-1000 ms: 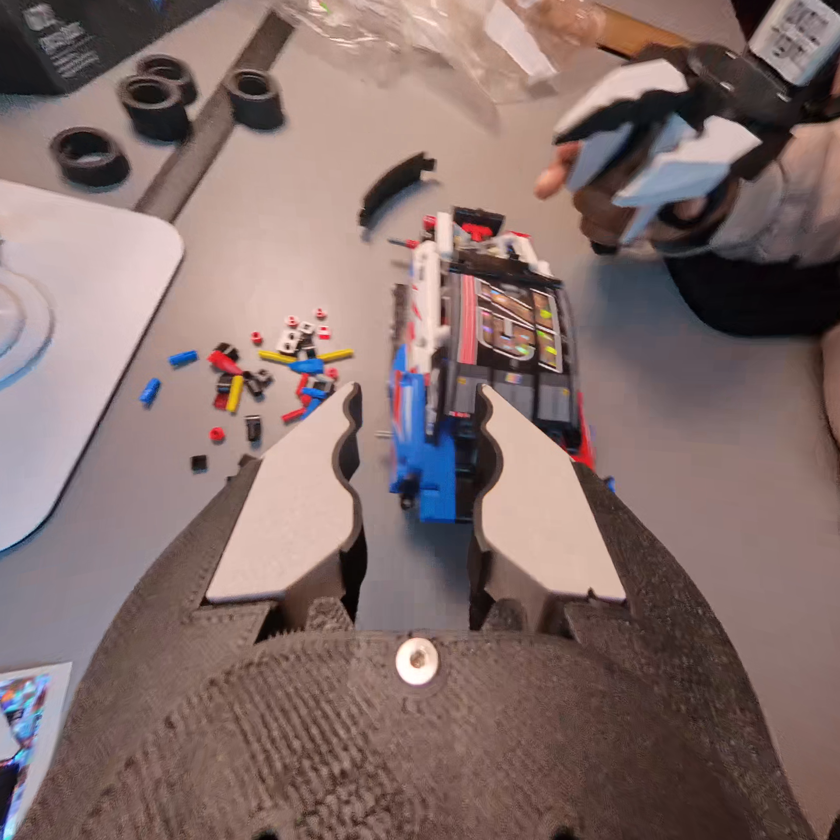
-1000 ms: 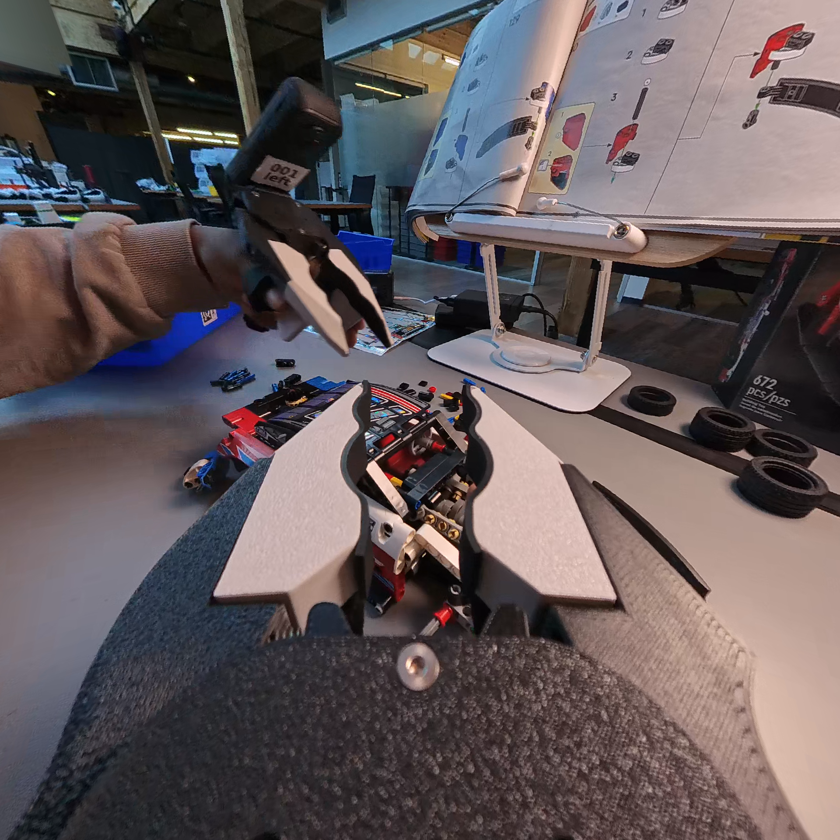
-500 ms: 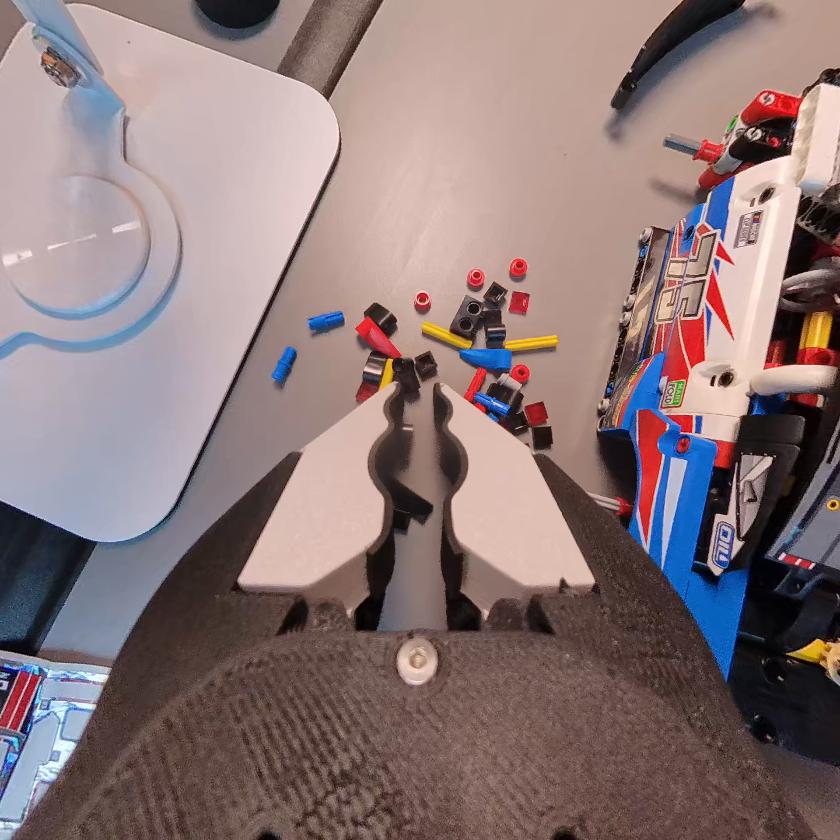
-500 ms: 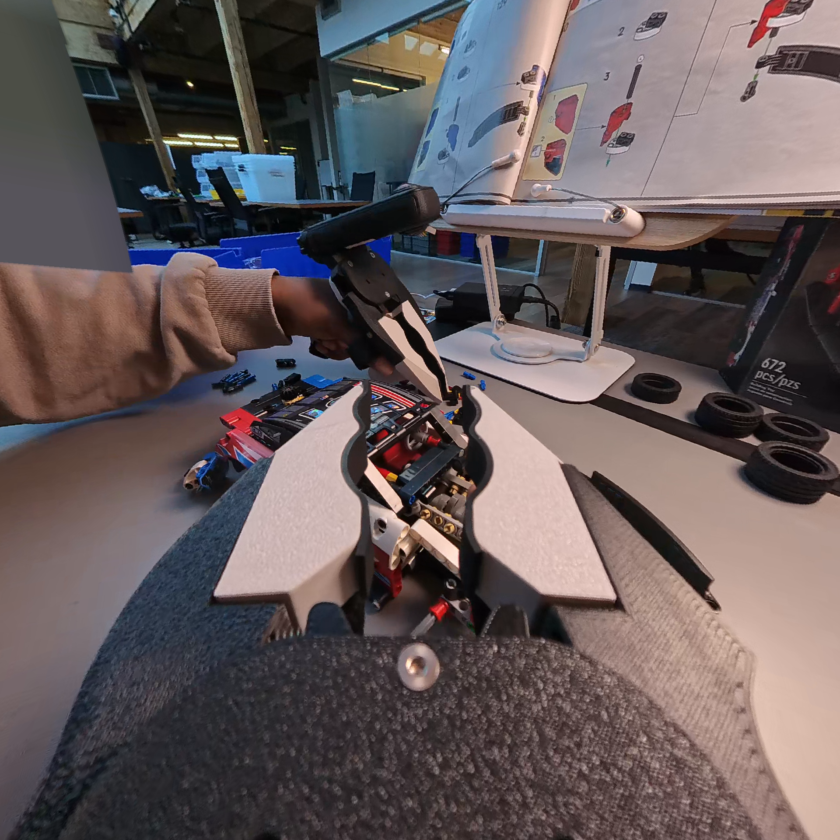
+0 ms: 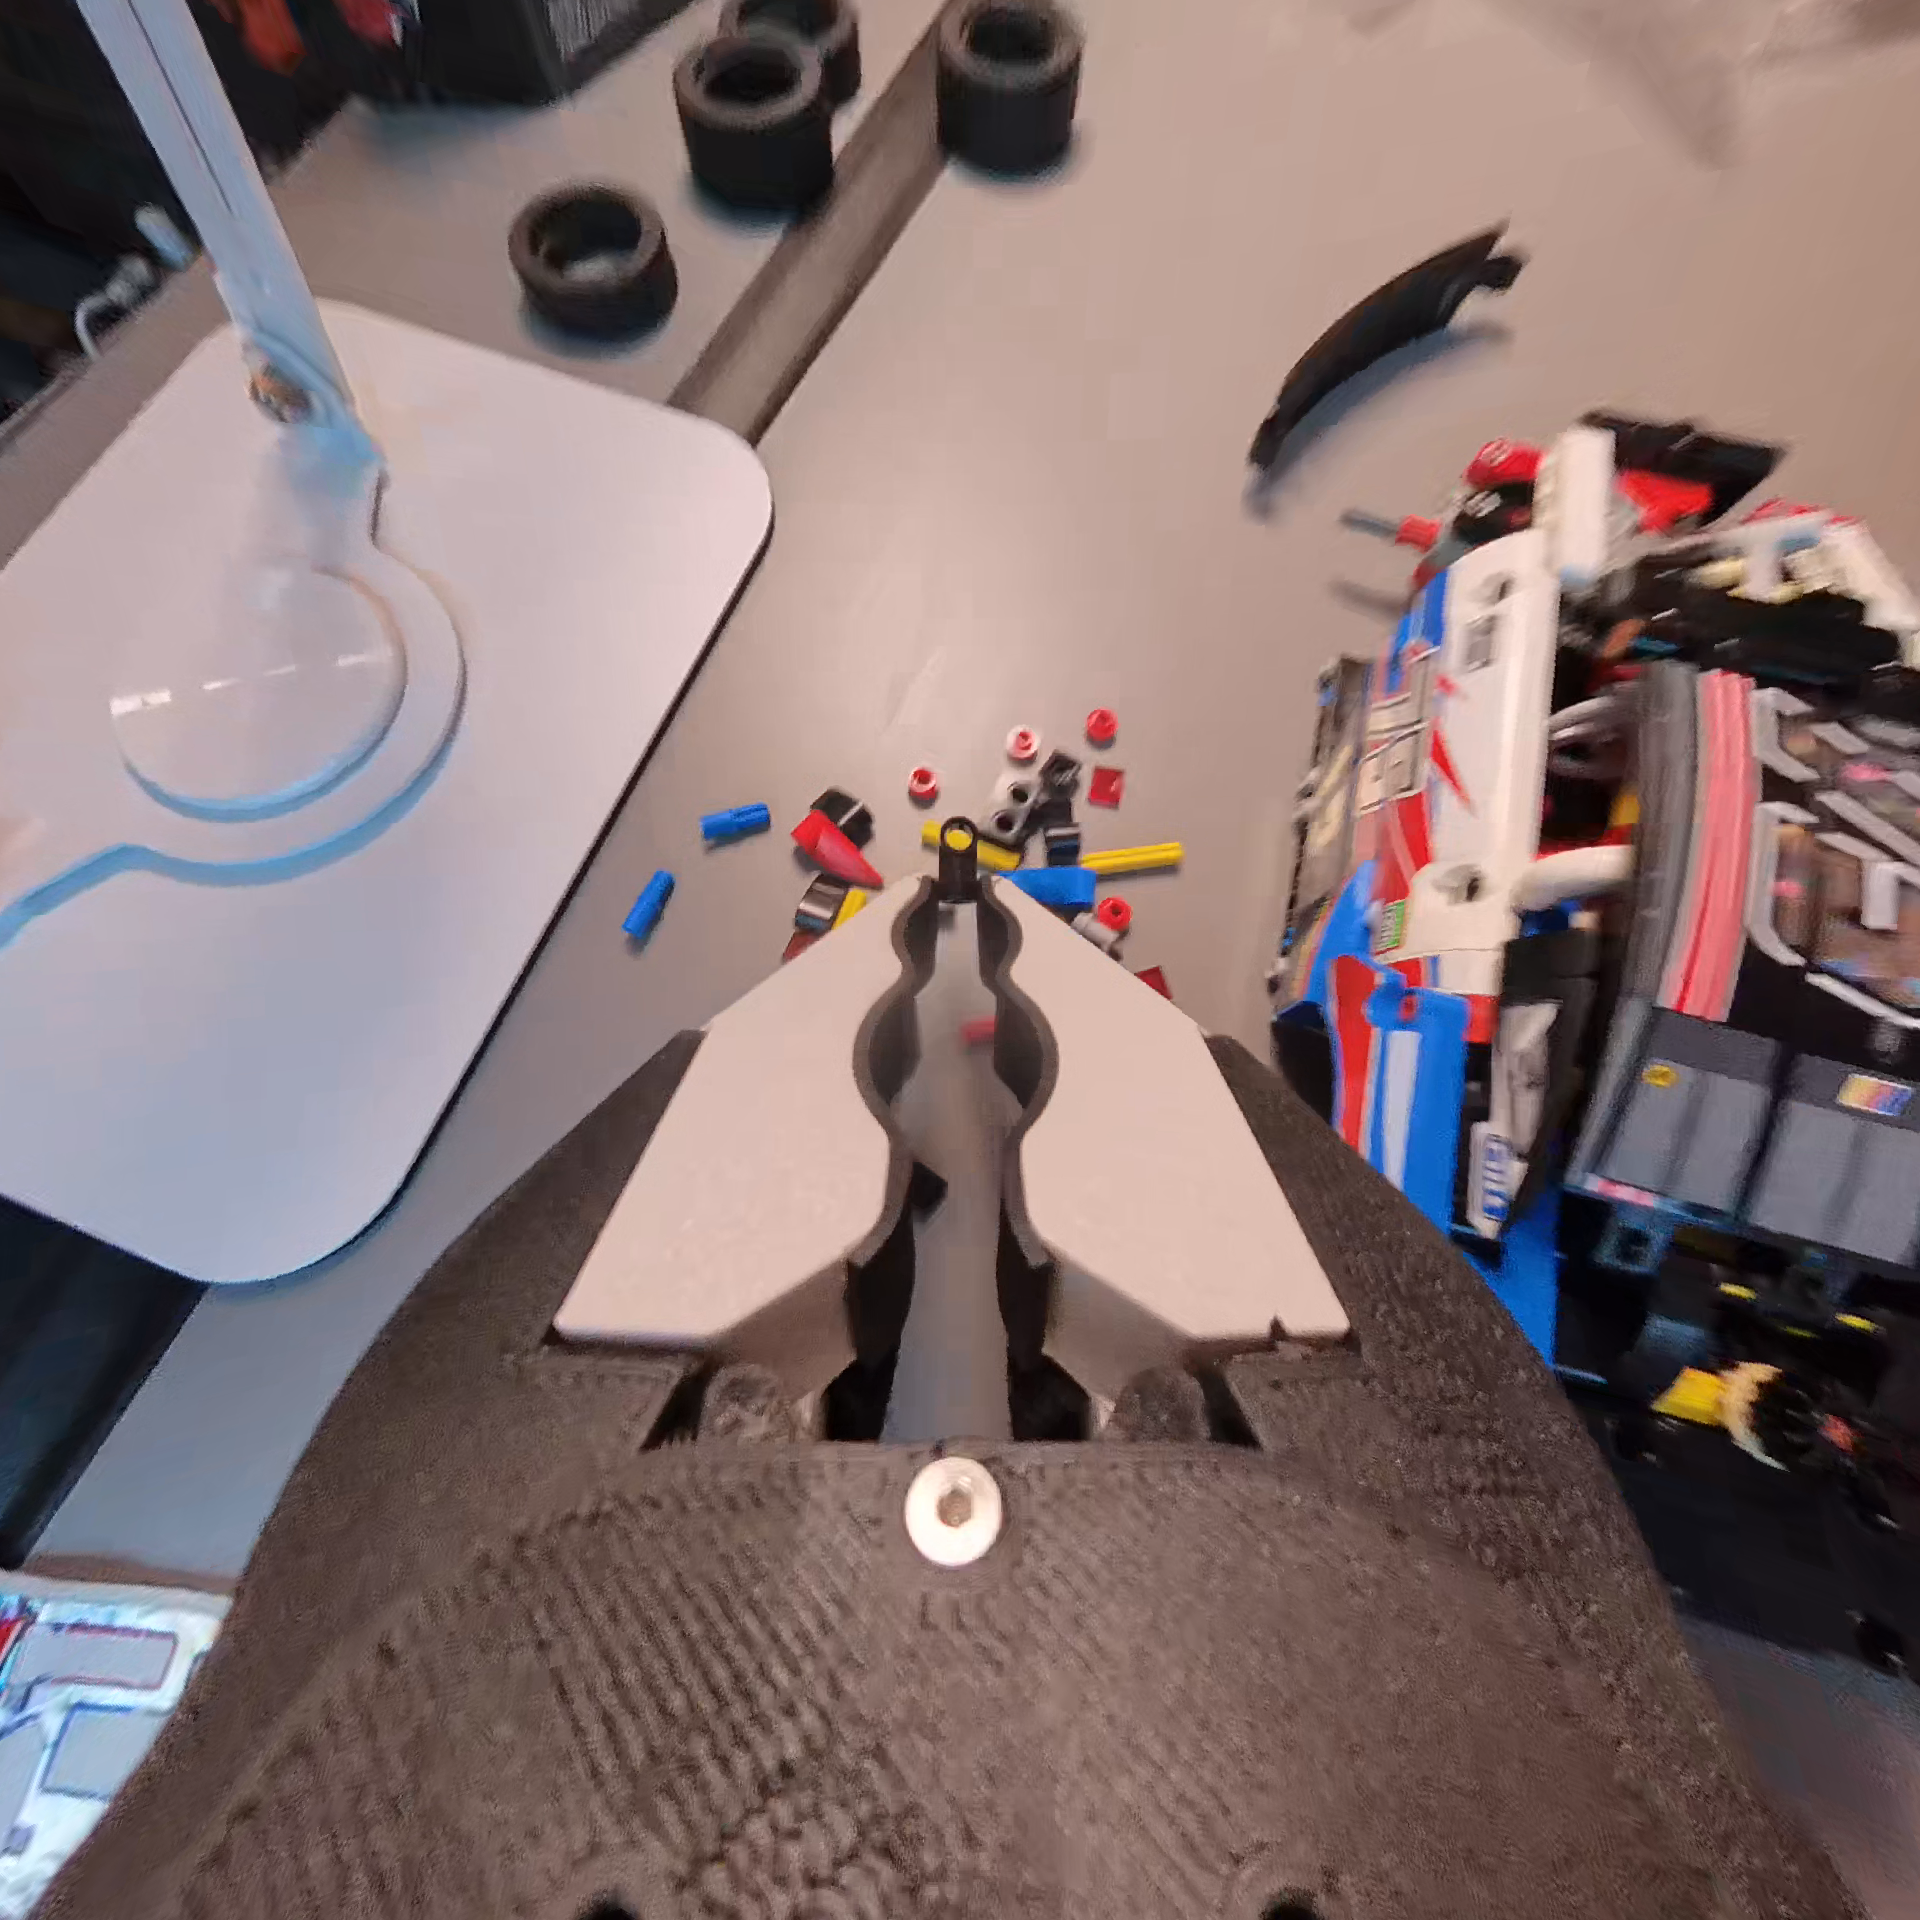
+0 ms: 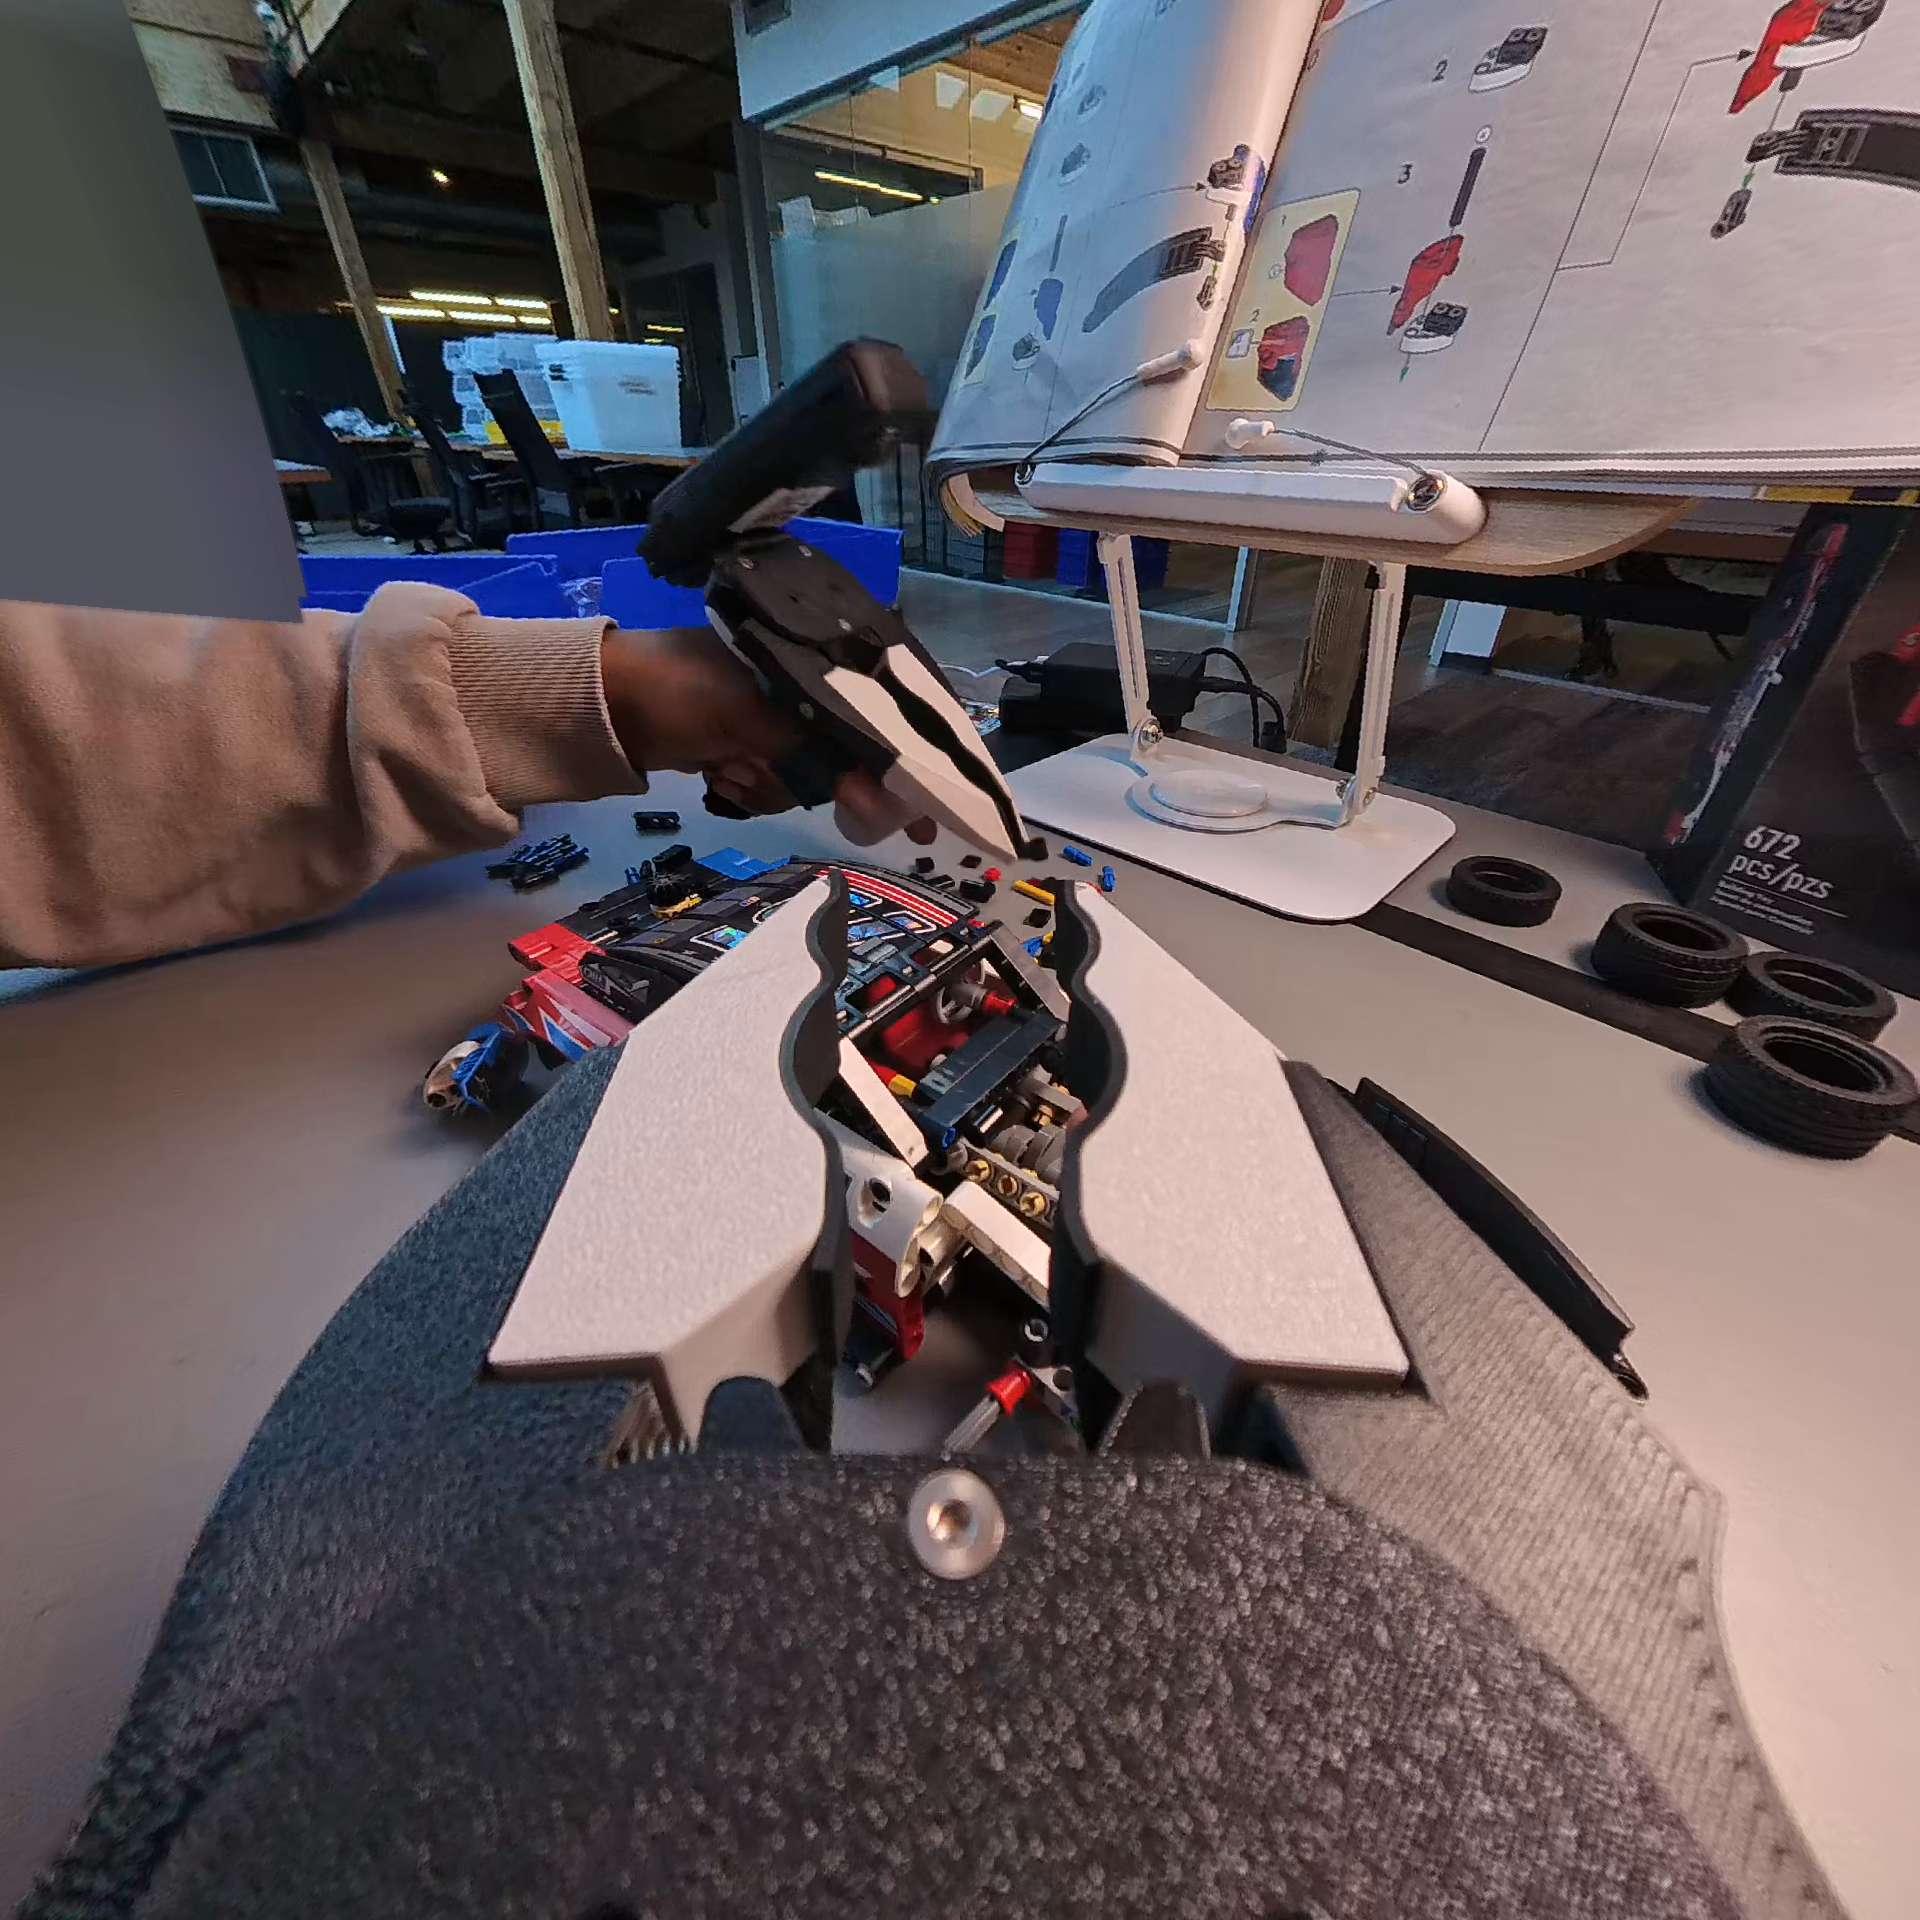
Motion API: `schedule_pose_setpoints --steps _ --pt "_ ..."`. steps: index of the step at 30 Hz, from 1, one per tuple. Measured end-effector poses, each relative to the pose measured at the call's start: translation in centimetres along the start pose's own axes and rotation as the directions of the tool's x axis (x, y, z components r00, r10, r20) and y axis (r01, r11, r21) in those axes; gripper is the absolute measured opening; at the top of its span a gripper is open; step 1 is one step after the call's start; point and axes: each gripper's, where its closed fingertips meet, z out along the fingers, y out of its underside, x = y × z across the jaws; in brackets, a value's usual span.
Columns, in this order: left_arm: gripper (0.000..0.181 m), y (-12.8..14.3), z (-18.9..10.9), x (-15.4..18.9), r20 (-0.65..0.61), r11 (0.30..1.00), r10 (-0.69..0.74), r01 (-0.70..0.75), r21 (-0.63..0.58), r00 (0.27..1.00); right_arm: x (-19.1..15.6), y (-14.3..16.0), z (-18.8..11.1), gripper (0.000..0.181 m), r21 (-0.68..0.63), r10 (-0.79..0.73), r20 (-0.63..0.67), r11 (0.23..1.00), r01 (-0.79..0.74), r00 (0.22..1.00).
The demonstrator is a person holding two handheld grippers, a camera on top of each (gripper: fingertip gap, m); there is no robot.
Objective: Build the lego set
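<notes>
A: Left gripper [image 5: 958, 902], centre of the left wrist view: jaws nearly together at the tips, pinching a small black connector piece [image 5: 957, 850] whose ring end sticks out beyond them. Pinched by its stem, I judge, so the ring stays free for mating.

B: Where is it relative to the loose parts?

A: Just above the heap of small loose pieces [image 5: 997, 831] at centre frame. I cannot tell whether it is clear of the heap.

B: The model?

A: The lego car [image 5: 1558, 935] lies on the grey table [image 5: 1039, 468] at right of frame, well short of finished by the look of it: four black tyres [image 6: 1808, 1081] sit unfitted at right of the right wrist view.

B: Right gripper?

A: Right gripper [image 6: 940, 904], jaws well apart, straddling the car's rear end; contact is not visible. Probably there to steady the car. The instruction booklet [image 6: 1558, 208] stands on its stand at upper right, facing the builder for reference.
</notes>
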Motion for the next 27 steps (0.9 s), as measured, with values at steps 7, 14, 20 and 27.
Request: schedule_pose_setpoints --steps 7,14,20,27 --pt "0.005 -8.5 -10.1 9.8 -0.412 0.791 0.055 0.212 0.574 0.91 -1.7 -1.7 0.1 0.031 0.06 0.02 0.06 0.998 -0.024 0.998" --pt "0.004 -9.2 -15.1 16.1 -0.537 0.702 0.108 0.318 0.637 0.837 -7.2 -6.7 0.9 0.022 0.144 0.0 0.223 0.989 -0.033 0.975" --pt "0.004 -6.9 -16.4 19.9 -0.532 0.715 0.121 0.298 0.633 0.838 -12.6 -9.1 1.3 0.026 0.039 0.209 0.473 0.965 -0.257 0.856" --pt "0.004 -4.7 -18.2 21.7 -0.531 0.709 0.1 0.314 0.632 0.842 -16.5 -7.8 2.2 0.007 -0.027 0.16 0.536 0.985 -0.173 0.829"
